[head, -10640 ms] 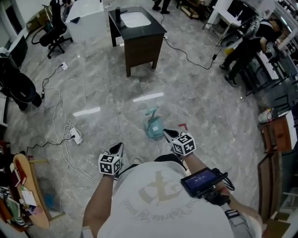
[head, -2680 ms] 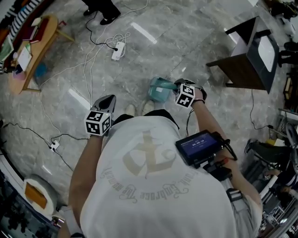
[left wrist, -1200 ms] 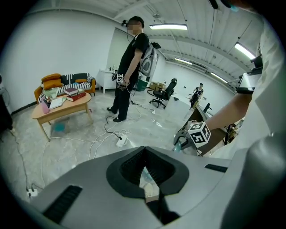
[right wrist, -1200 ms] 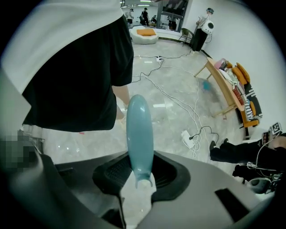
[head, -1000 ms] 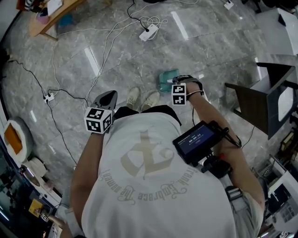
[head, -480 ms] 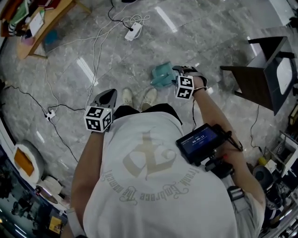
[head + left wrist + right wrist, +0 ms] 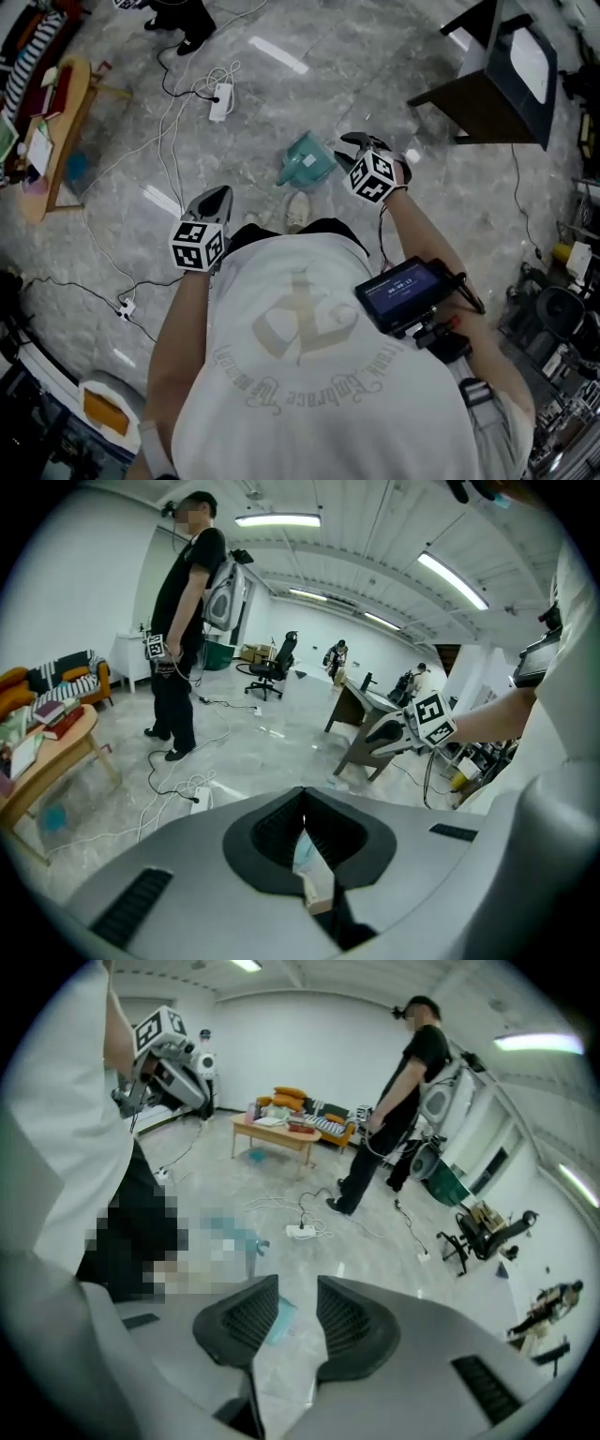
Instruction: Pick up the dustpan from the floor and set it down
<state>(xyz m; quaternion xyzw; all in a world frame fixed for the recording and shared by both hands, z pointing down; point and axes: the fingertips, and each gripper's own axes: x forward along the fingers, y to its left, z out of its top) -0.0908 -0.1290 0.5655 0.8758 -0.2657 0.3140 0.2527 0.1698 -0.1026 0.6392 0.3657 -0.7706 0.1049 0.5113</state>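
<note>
1. Standing off to one side, I see the teal dustpan (image 7: 305, 161) lying on the grey floor (image 7: 394, 66). It is just ahead of the person's shoe (image 7: 297, 211), and nothing grips it.
2. A moment ago the right gripper (image 7: 351, 147) was down at the dustpan. Now it has come up off it and hangs close beside it, pointing steeply down.
3. Its fingers (image 7: 352, 1321) stand partly apart and are closing, with only bare floor in the gap. A teal corner of the dustpan shows past one finger, and neither finger touches it.
4. The left gripper (image 7: 217, 195) is out on the other side of the person, apart from the dustpan. Its fingers (image 7: 267, 832) are drawn together at the tips with nothing between them.
5. The dustpan has also changed place. At the start it lay out on open floor ahead of the person; now it rests close by the feet.
6. By my reading, both the pick-up and the set-down are done. The release looks clean and the dustpan looks settled, so little seems left beyond drawing the right hand away.
</note>
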